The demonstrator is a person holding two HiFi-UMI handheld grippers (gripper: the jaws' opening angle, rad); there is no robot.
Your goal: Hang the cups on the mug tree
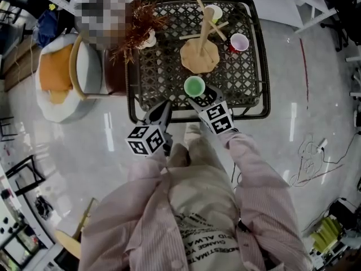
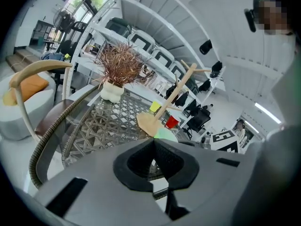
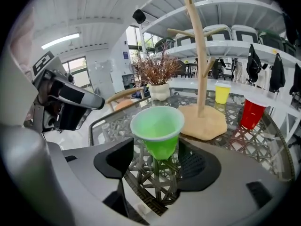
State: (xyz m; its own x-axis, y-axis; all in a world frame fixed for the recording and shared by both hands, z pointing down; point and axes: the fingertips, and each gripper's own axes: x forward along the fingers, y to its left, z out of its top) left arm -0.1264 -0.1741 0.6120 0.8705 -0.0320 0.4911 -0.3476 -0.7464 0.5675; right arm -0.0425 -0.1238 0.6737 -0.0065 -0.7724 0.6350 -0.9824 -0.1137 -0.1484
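Far to the left of the mug tree (image 1: 198, 54), off the tabletop (image 1: 251, 89), a round chair with an orange cushion (image 1: 55, 75) stands on the floor, with a brown seat (image 1: 115, 66) between it and the tabletop's left edge. On the black lattice tabletop, left of the tree, a dried reddish plant in a white pot (image 1: 145, 34) spreads its stalks toward the tree's pegs. The left tool (image 1: 163, 110) hovers over the near edge, left of the tree and well apart from it. Its jaws are closed together with nothing between them. The tree itself is pale wood, a tilted pole with slanted pegs on a flat many-sided base. Just beside that base, on the person's side, the green cup (image 3: 159, 132) stands upright, mouth up. It is translucent plastic with a paler rim, narrowing toward its foot. The right tool (image 1: 204, 95) reaches around it with jaws spread, one pad on each side of the cup's lower half, a gap showing at the left pad. A yellow cup (image 1: 214, 13) stands beyond the tree. A red cup (image 1: 239, 42) stands just right of its base, upright.
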